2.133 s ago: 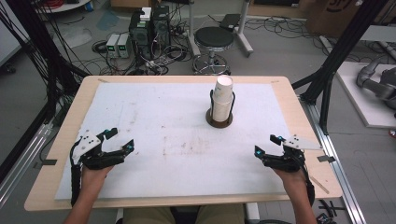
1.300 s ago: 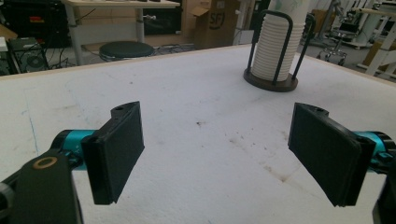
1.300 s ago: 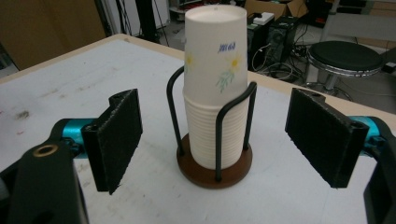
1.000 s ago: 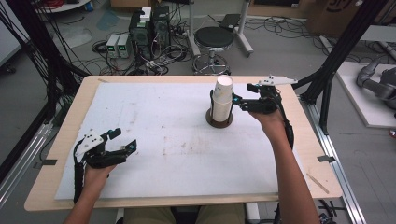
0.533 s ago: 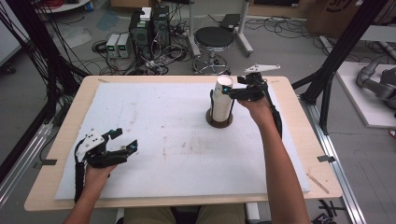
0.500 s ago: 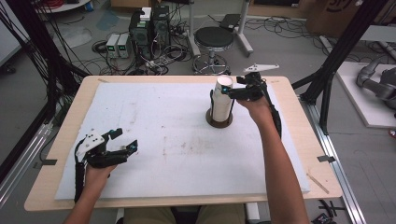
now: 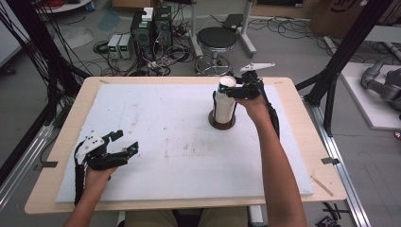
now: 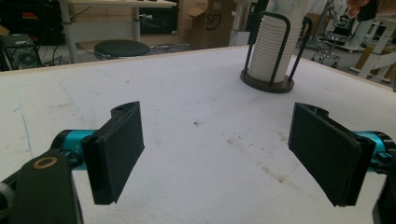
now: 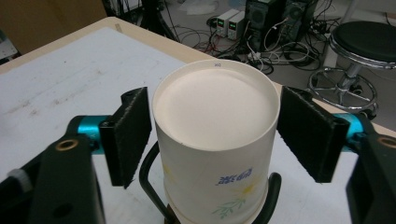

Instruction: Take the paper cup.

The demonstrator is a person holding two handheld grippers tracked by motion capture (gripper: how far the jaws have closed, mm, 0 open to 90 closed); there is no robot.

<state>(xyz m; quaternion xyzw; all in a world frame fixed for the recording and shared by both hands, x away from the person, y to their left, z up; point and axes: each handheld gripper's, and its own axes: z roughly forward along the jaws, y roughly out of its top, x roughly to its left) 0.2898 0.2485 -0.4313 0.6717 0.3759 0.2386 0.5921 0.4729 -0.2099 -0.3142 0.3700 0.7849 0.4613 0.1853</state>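
A stack of upturned white paper cups [image 7: 223, 109] stands in a black wire holder [image 7: 222, 125] on the white foam board at the back right. My right gripper [image 7: 229, 87] reaches the top of the stack from the right. Its jaws have just been closing, and the two black pads [image 9: 133, 133] now lie against both sides of the top cup [image 9: 215, 100], which has a small blue and green print. My left gripper [image 7: 126, 143] rests open near the front left of the board, and its wide-apart jaws [image 8: 217, 154] have nothing between them. The stack of cups [image 8: 275, 56] also stands far ahead in that view.
The white foam board [image 7: 170, 137] covers a wooden table [image 7: 302, 118]. Behind the table are a black stool [image 7: 216, 40], computer boxes and loose cables on the floor. Black frame posts stand at both sides.
My right hand came from the front right of the table to the cup stack, and its jaws have drawn in around the top cup. The left hand has stayed put.
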